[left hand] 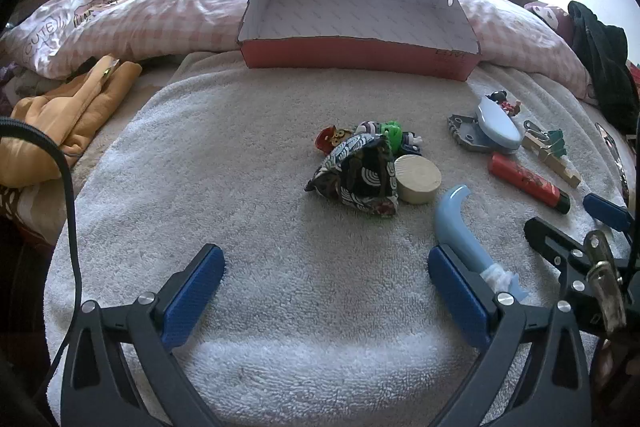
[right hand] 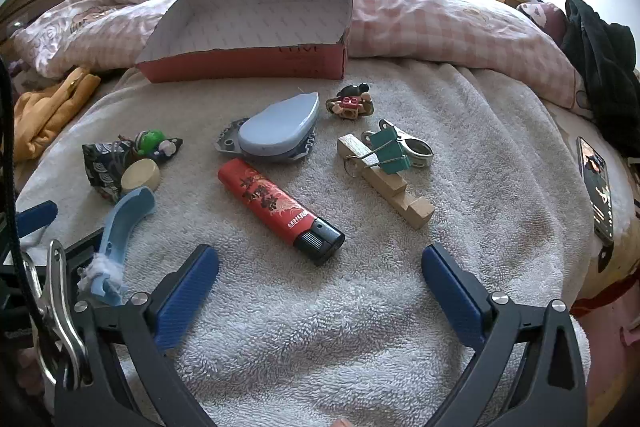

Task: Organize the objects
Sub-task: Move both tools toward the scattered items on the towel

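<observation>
While the red lighter (right hand: pixel 280 209) is lying on the towel (right hand: pixel 320 307), both the left tool (left hand: pixel 326 287) and right tool (right hand: pixel 320 287) are being held spread wide, nothing gripped, before the red box (left hand: pixel 360 59).

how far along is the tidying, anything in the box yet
Nothing looks done: the red box is empty. Nothing is in hand either: the left claw and right claw are open over the towel. Still out: the red lighter, blue case, wooden block, round disc.
</observation>
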{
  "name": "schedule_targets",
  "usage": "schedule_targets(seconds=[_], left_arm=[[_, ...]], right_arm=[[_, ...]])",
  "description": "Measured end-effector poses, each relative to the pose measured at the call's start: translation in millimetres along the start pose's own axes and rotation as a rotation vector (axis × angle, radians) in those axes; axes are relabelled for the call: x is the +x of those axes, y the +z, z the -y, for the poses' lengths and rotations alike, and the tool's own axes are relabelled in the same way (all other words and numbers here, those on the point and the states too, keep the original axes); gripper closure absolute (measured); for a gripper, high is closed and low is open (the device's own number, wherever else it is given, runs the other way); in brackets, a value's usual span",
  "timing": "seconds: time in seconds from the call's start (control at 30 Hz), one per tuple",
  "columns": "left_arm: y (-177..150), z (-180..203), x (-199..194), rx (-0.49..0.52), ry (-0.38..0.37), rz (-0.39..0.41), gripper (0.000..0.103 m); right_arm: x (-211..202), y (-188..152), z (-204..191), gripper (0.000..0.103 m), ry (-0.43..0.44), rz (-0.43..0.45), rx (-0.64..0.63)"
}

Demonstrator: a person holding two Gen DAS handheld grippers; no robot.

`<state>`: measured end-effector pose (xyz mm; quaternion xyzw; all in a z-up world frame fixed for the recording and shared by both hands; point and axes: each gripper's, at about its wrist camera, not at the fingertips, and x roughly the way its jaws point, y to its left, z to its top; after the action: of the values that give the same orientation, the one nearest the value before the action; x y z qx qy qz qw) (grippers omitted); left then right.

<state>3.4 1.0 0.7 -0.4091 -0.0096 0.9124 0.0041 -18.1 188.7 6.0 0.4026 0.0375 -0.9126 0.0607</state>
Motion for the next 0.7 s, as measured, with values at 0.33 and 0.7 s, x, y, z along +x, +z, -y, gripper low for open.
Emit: schedule_targets(seconds=[0.33, 0.7], left_arm=[[-0.5, 0.3, 0.1, 0.0, 0.001, 0.003, 0.0], [-1.4, 1.1, -1.9, 0.001, -0.004, 0.017, 0.0]], right_arm=[[0.2, -4.0, 2.3, 0.0, -0.002, 0.007, 0.0], [-2.3, -4.2, 7.0, 0.001, 0.044, 0.001, 0.004]])
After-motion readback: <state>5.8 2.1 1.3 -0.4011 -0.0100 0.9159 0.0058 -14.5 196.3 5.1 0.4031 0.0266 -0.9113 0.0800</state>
